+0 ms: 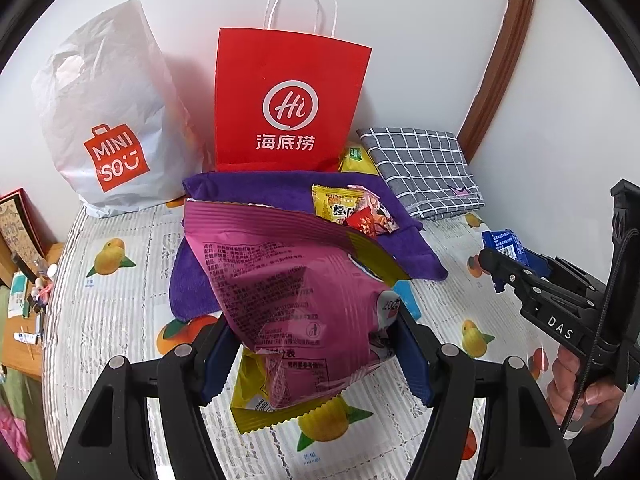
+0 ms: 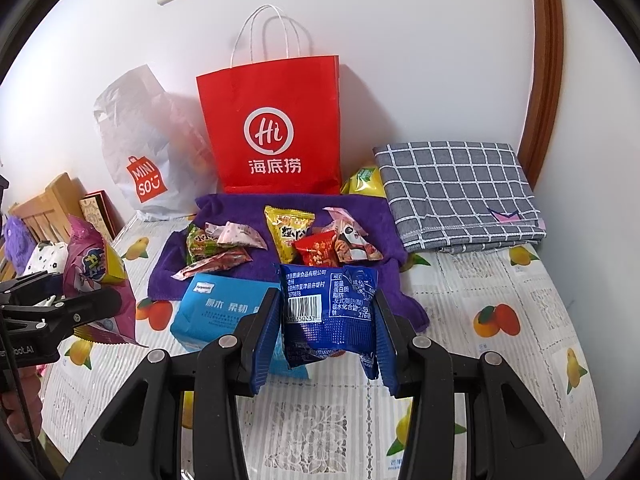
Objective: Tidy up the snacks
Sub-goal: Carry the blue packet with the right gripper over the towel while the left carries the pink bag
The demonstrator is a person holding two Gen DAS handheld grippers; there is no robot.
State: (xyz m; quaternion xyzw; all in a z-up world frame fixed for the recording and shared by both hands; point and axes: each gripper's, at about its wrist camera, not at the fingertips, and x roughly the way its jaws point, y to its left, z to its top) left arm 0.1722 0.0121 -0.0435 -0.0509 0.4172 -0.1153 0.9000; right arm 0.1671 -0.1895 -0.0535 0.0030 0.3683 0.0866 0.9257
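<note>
White wall closes the far side of a table [image 2: 460,412] spread with a fruit-printed cloth; a brown wooden frame [image 2: 546,60] curves up at the right; on the purple towel [image 2: 256,272] in the middle lie the small snack packets [image 2: 288,232], a yellow one, a red one, a green one and some pale ones, loose and partly overlapping. Raised above the near part of the table, the left gripper [image 1: 316,354] is clenched on a large pink snack bag [image 1: 296,276], its blue pads pressing the bag's lower sides; the bag tilts away toward the towel; a yellow packet [image 1: 256,400] lies on the cloth under it. To the right, the right gripper [image 2: 326,320] grasps a dark blue snack packet [image 2: 332,304] with a barcode facing the camera, held clear of the table just in front of the towel's near edge; a hand [image 1: 576,384] holds that gripper's handle. A light blue tissue pack [image 2: 216,312] lies on the cloth at the towel's near left edge; behind the towel a red paper bag [image 2: 276,132] with white handles stands upright against the wall; left of it sits a white plastic bag [image 1: 108,120] with an orange logo; right of it a yellow-green pack [image 2: 366,184] shows in part, beside a folded grey checked cloth [image 2: 456,196].
</note>
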